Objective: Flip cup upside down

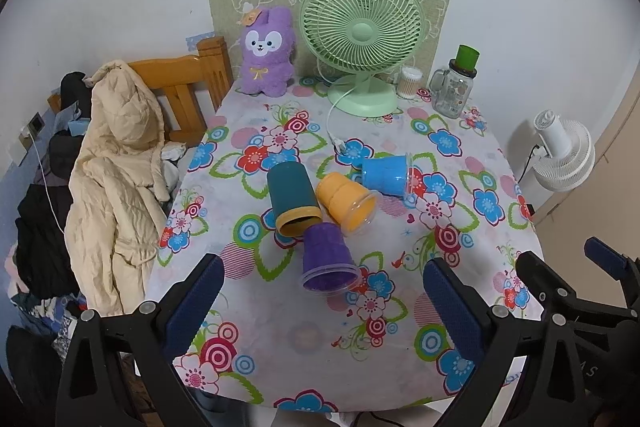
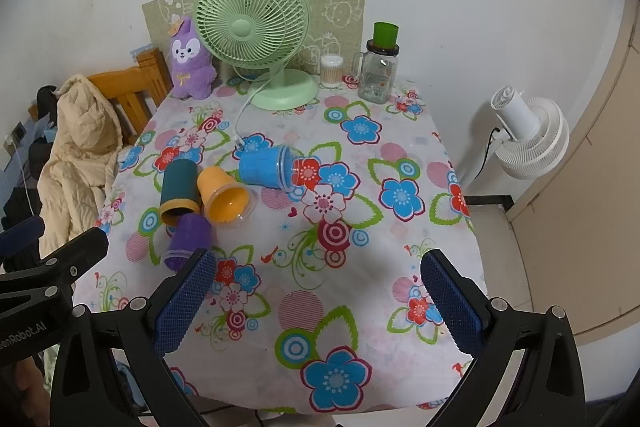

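Observation:
Several cups lie on their sides on the flowered tablecloth: a purple cup (image 1: 326, 259), a dark teal cup (image 1: 292, 197), an orange cup (image 1: 346, 201) and a blue cup (image 1: 388, 173). They also show in the right wrist view: purple cup (image 2: 188, 237), teal cup (image 2: 180, 189), orange cup (image 2: 222, 193), blue cup (image 2: 266, 167). My left gripper (image 1: 320, 311) is open and empty, just in front of the purple cup. My right gripper (image 2: 318, 303) is open and empty, over the table's front, right of the purple cup.
A green desk fan (image 1: 360, 39) with a white cord, a purple plush (image 1: 266, 53), a cotton-swab tub (image 1: 408, 81) and a glass jar with a green cup on it (image 1: 454, 85) stand at the back. A chair with a beige coat (image 1: 116, 171) is left; a white fan (image 2: 528, 131) is right.

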